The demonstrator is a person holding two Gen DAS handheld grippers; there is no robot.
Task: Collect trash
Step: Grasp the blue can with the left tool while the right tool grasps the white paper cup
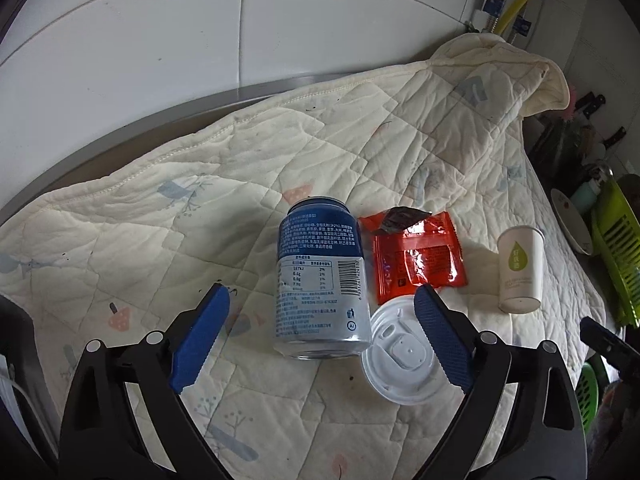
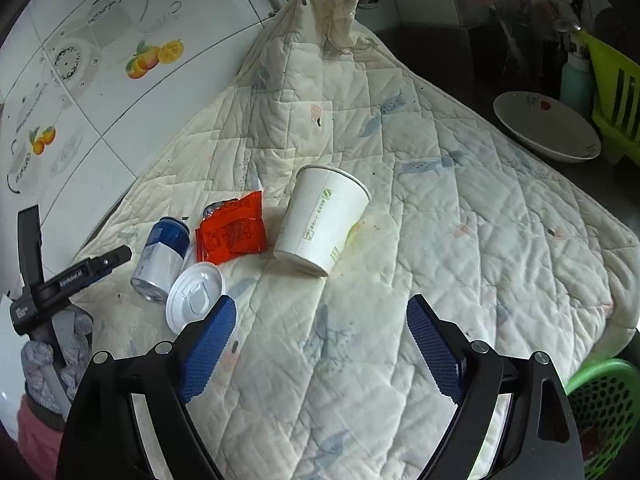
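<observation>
A blue and silver can stands on the quilted cloth, with a white plastic lid at its right and a torn red wrapper behind the lid. A white paper cup stands further right. My left gripper is open, its jaws to either side of the can's base and the lid. In the right wrist view the cup, wrapper, can and lid lie ahead. My right gripper is open and empty, short of the cup.
A cream quilted cloth covers the counter against a tiled wall. A white bowl and a green rack stand at the right. A green basket sits below the cloth's right edge.
</observation>
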